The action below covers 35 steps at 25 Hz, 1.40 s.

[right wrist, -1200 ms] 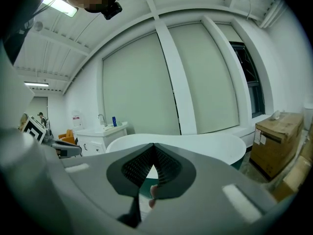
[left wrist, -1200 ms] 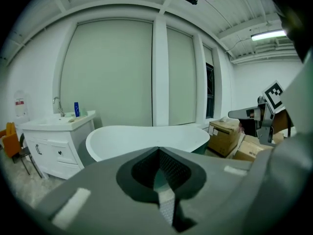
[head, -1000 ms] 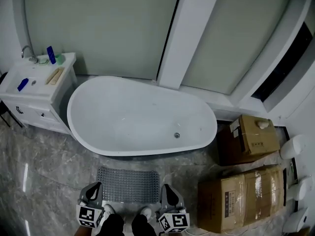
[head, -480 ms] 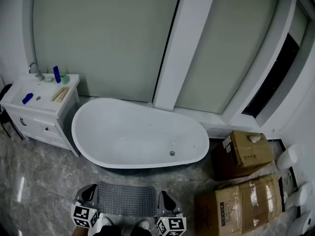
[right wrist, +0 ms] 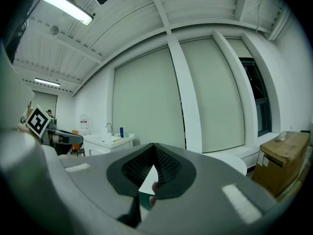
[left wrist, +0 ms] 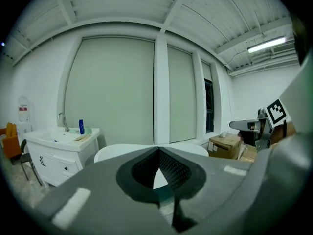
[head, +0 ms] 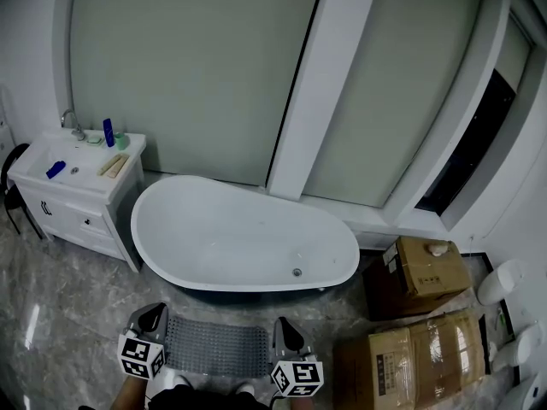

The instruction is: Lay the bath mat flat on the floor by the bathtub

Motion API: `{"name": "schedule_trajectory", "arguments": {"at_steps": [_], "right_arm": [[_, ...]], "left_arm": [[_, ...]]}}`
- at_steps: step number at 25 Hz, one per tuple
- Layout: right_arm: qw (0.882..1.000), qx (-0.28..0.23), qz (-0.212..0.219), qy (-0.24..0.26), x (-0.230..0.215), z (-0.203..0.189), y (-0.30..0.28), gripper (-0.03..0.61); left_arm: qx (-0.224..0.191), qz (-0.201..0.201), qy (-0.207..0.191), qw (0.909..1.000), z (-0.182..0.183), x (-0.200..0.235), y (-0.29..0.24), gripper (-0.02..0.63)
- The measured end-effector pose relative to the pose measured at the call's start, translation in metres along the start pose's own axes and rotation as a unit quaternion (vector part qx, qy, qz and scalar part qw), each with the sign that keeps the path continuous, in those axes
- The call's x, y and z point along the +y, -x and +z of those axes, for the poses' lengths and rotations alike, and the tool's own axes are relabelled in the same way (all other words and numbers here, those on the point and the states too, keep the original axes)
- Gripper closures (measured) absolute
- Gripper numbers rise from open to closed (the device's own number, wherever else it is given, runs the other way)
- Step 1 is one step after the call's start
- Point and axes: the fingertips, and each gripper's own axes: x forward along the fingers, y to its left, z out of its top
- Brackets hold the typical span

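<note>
Beside the white bathtub (head: 244,237), on the marbled grey floor (head: 68,314), the grey bath mat (head: 218,346) lies flat. Its long side runs along the tub's near side, close to the tub's dark base but apart from it.

From the head view, the 2 tongs sit over the mat's short ends. The left tongs (head: 150,314) are over the left end and the right tongs (head: 285,328) over the right end, each with its marker cube nearest the camera.

The left gripper view looks out level across the room. Its 2 jaws meet at their tips, fully closed, and grip nothing. The tub's white rim shows through the gap behind the tips.

The right gripper view shows the same: jaws closed tip to tip, nothing of the mat between them, and the room beyond. Each tongs also appears at the edge of the other's view.

Left of the tub stands a white washstand (head: 77,199). Its surface carries a basin, a tap (head: 75,125), an upright blue bottle (head: 108,131) and a small blue thing (head: 55,169) lying near the basin.

Right of the tub, 2 cardboard boxes rest on the floor, the smaller box (head: 427,272) farther back and the larger box (head: 410,361) nearer the camera.

Behind the tub rise tall pale-green window panels (head: 197,75), divided by a white pillar (head: 320,84).
</note>
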Motion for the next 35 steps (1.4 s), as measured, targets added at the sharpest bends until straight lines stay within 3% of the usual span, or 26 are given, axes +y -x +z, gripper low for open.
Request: {"name": "schedule_trajectory", "arguments": {"at_steps": [8, 18, 22, 29, 35], "right_arm": [[1.0, -0.005, 0.002, 0.006, 0.002, 0.009, -0.004, 0.554], [1.0, 0.012, 0.019, 0.021, 0.014, 0.007, -0.014, 0.555], [1.0, 0.013, 0.017, 0.002, 0.014, 0.007, -0.02, 0.554], [0.999, 0.015, 0.019, 0.023, 0.025, 0.004, -0.029, 0.554], [1.0, 0.012, 0.018, -0.003, 0.027, 0.003, -0.038, 0.554]], "left_arm": [[-0.022, 0.019, -0.016, 0.9994, 0.025, 0.012, -0.001, 0.612], [-0.016, 0.021, 0.014, 0.9996, 0.022, 0.015, -0.006, 0.612], [-0.033, 0.019, 0.01, 0.9992, 0.026, 0.014, -0.005, 0.612], [-0.022, 0.016, -0.006, 0.9996, 0.022, 0.019, -0.008, 0.612], [-0.025, 0.022, -0.012, 0.9994, 0.022, 0.032, -0.007, 0.612]]}}
